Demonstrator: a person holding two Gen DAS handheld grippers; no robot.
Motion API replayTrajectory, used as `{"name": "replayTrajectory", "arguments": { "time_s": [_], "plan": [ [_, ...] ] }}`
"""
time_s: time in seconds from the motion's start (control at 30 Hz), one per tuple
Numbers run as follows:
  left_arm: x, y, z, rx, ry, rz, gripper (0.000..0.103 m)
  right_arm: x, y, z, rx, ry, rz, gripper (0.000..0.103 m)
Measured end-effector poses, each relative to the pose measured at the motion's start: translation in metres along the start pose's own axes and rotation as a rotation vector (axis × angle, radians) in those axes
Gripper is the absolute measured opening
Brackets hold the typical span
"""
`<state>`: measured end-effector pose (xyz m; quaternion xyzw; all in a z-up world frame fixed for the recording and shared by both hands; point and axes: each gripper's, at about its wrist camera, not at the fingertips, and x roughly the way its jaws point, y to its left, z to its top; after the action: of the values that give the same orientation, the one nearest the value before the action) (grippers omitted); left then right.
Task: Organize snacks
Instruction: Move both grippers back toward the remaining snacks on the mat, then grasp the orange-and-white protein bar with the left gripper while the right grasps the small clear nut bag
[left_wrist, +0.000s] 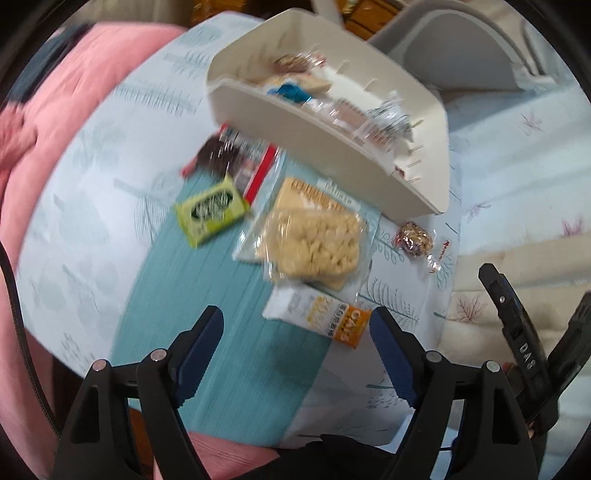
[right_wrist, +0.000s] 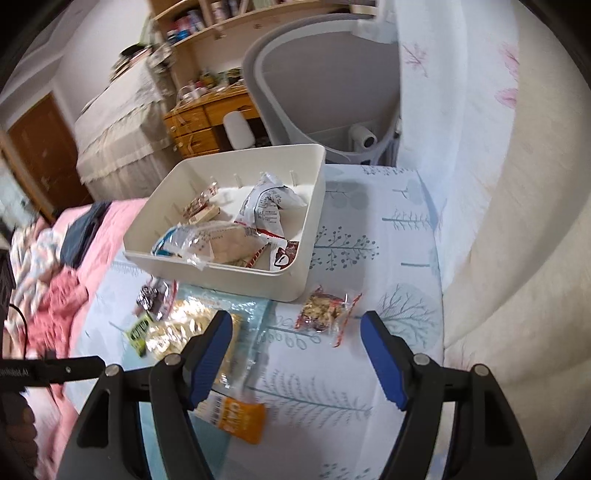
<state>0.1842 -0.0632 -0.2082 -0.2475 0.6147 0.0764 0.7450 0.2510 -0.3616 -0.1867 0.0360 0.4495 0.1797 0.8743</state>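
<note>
A cream plastic bin (left_wrist: 317, 125) (right_wrist: 295, 273) sits on the tree-print sheet and holds several wrapped snacks. Loose snacks lie in front of it: a green packet (left_wrist: 210, 212) (right_wrist: 138, 332), a dark red-edged packet (left_wrist: 232, 158) (right_wrist: 155, 295), a clear bag of rice crackers (left_wrist: 314, 243) (right_wrist: 177, 328), an orange-and-white packet (left_wrist: 321, 317) (right_wrist: 236, 415) and a small nut cluster in clear wrap (left_wrist: 413, 238) (right_wrist: 323, 312). My left gripper (left_wrist: 295, 325) is open and empty just short of the orange packet. My right gripper (right_wrist: 295, 332) is open and empty, just short of the nut cluster; it also shows in the left wrist view (left_wrist: 535, 306).
A teal mat (left_wrist: 229, 295) lies under some snacks. Pink bedding (left_wrist: 55, 122) (right_wrist: 55, 295) is to the left. A cream quilt (right_wrist: 517, 221) rises on the right. A grey chair (right_wrist: 325, 81) and a wooden desk (right_wrist: 207, 122) stand behind the bin.
</note>
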Motion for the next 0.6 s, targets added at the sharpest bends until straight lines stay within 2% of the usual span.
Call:
{"name": "replayTrajectory", "arguments": {
  "time_s": [0.37,0.6],
  "plan": [
    [0.050,0.006,-0.024,-0.238,0.099,0.000,0.081,0.030,0.000,-0.020,-0.254,-0.047,-0.028,0.072],
    [0.081,0.014,-0.026,-0.376,0.119,0.018,0.081,0.057,-0.001,-0.029,-0.322,-0.044,-0.031,0.072]
  ]
}}
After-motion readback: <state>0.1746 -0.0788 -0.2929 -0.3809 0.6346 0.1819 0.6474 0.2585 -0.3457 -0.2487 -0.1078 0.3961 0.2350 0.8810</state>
